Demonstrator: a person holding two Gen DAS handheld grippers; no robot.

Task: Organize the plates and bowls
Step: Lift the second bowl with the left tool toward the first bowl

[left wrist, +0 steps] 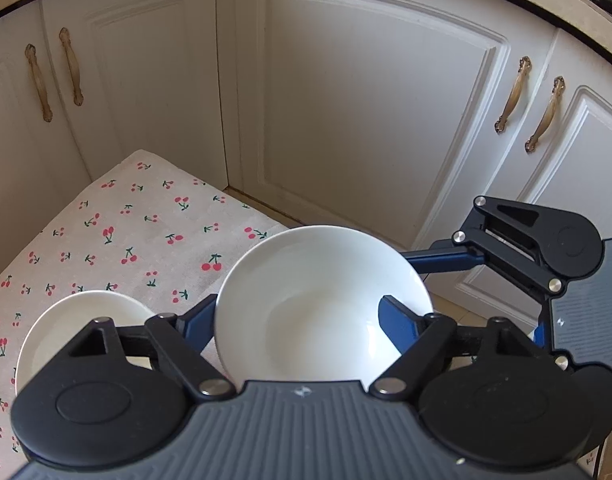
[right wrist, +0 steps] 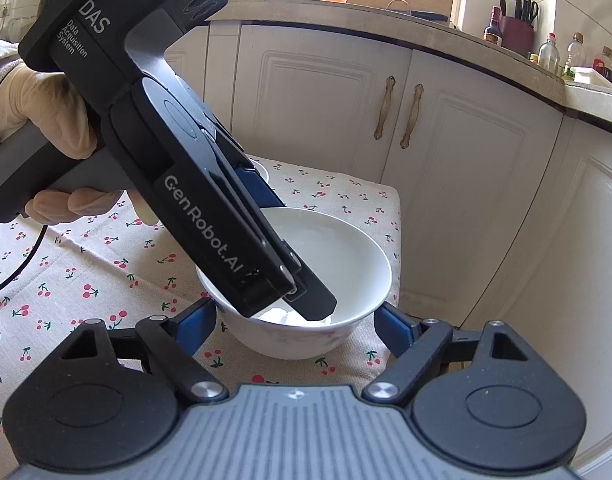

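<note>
A white bowl (left wrist: 322, 304) (right wrist: 346, 276) stands near the right edge of a table with a cherry-print cloth (left wrist: 137, 236) (right wrist: 89, 280). My left gripper (left wrist: 295, 322) is open above it, its blue fingers on either side of the bowl's near rim; its body (right wrist: 209, 184) hangs over the bowl in the right wrist view. My right gripper (right wrist: 295, 326) is open, its fingers flanking the bowl's near side low down. A second white dish (left wrist: 85, 320) sits to the left, partly hidden by my left gripper. Its rim (right wrist: 261, 168) shows behind the left gripper.
White cabinet doors (left wrist: 366, 112) (right wrist: 466, 160) with brass handles stand close behind and to the right of the table. A countertop (right wrist: 426, 28) above carries bottles and a knife holder. A gloved hand (right wrist: 37, 116) holds the left gripper. A black cable (right wrist: 21, 264) lies on the cloth.
</note>
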